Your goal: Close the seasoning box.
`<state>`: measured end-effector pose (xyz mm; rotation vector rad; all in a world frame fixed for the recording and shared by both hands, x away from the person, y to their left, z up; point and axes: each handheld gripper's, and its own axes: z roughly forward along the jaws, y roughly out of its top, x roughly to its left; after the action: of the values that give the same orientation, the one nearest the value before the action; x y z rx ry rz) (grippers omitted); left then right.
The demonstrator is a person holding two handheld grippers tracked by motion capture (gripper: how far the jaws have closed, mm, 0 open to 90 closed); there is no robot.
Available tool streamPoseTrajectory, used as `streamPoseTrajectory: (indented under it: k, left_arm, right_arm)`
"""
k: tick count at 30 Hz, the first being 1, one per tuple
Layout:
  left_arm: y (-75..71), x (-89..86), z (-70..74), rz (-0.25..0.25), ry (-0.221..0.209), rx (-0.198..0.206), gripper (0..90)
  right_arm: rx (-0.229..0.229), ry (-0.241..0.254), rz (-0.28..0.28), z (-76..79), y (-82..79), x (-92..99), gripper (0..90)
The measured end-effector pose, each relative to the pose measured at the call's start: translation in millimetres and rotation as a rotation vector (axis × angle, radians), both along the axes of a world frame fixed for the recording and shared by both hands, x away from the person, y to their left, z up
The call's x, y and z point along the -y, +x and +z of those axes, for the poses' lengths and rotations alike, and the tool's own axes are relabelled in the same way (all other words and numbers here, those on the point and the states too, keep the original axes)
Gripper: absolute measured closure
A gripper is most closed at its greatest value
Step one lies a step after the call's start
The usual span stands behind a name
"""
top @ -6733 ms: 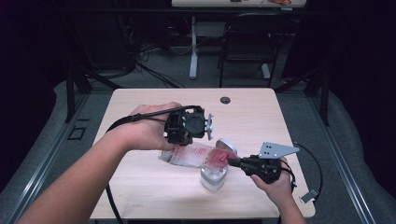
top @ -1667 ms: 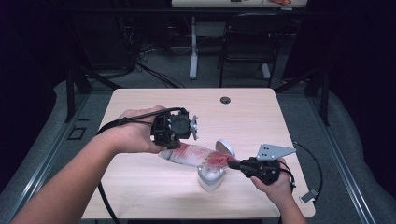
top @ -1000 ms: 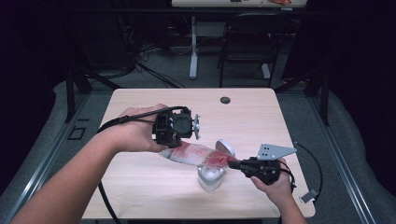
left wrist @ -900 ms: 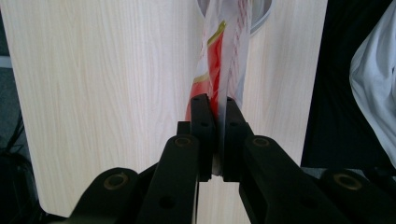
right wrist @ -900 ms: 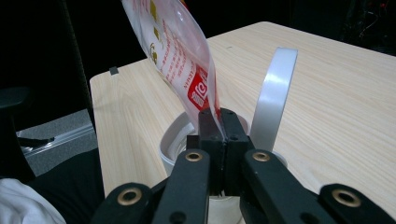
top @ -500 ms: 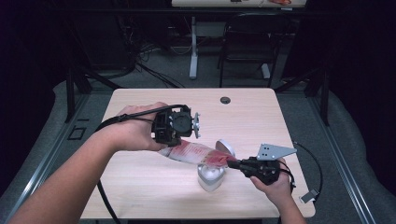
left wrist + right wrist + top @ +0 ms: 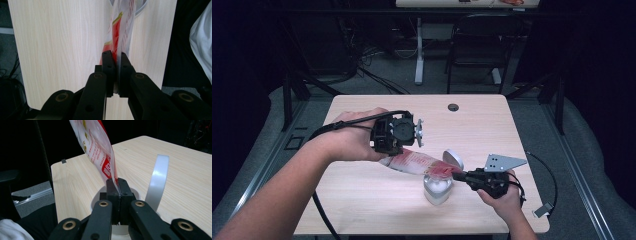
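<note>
a: from my seat the table (image 7: 362,200) is evenly lit from above, while the room along the upper frame sits nearly black.

b: agreed. i get soft grain overall, and the jaws at the bottom edge look blurred.

light wooden table (image 7: 362,200) bears a white container (image 7: 437,190)

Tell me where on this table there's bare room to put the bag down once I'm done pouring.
The table is bare along its left edge and near the left forearm, also across the far side around the small dark grommet. It's crowded at the near right, where the bag, white jar, its lid and the right gripper meet.
</note>
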<state>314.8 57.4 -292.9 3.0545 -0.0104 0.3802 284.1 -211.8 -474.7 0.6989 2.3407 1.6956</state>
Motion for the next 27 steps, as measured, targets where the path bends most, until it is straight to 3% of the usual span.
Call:
streamPoseTrajectory:
  k: [27]
  left_arm:
    - [-2.2,-0.5,5.7,-0.001,0.016,-0.001,87.2]
  right_arm:
    - [-0.002,-0.025,0.031,-0.4,-3.5,-7.3,90.0]
